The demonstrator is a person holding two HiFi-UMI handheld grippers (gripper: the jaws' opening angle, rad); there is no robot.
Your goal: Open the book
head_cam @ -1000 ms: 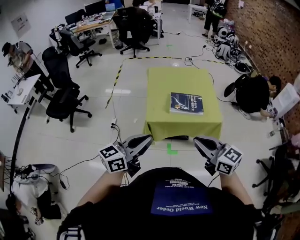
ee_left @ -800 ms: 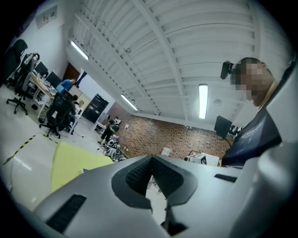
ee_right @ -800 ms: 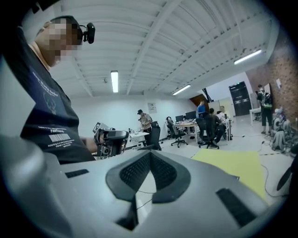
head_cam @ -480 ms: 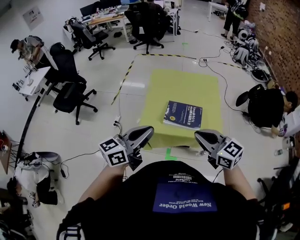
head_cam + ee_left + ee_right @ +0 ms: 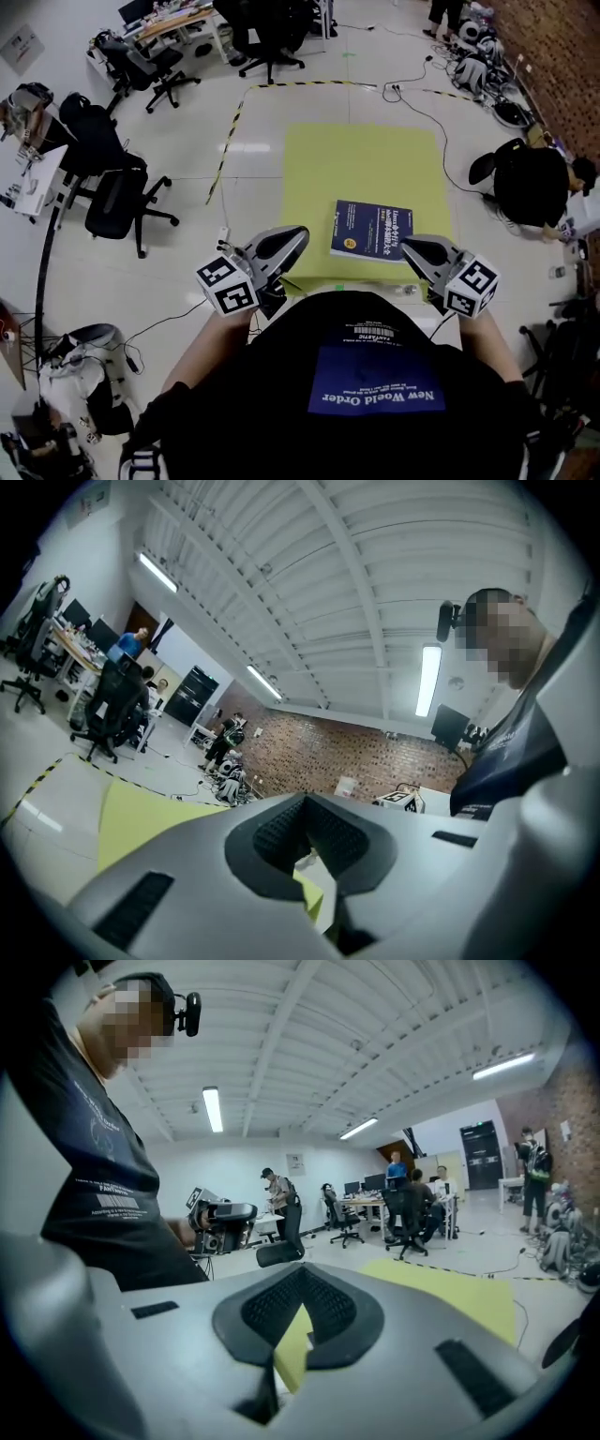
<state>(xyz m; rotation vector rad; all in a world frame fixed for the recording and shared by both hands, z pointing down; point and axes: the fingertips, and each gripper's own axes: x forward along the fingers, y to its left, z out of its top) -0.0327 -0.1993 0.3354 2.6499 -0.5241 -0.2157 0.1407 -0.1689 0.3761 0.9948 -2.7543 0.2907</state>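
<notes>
- The book (image 5: 371,232) lies shut and flat, blue cover up, on the yellow-green cloth of the table (image 5: 361,155). It sits close to the near edge, a little askew, with nothing resting on it.
- The left tongs (image 5: 298,234) are together and empty. The left gripper view shows the ribbed pads meeting, with only a sliver of yellow cloth visible past them.
- The right tongs (image 5: 407,244) are likewise pressed together and hold nothing. In the head view their tip shows over the book's near right corner, but the right gripper view has no book at the pads, so they are not touching it.
- Both are held out before the chest, one on either side of the book. That suits a two-handed job: one steadies the volume while the other lifts the cover.
- The task is not yet begun. I judge a tip must next slip under the cover's free edge.
- The cover print is too small to read, so the spine may be along either long edge.
- A person (image 5: 530,183) crouches on the floor to the right of the table, well apart from the book.
</notes>
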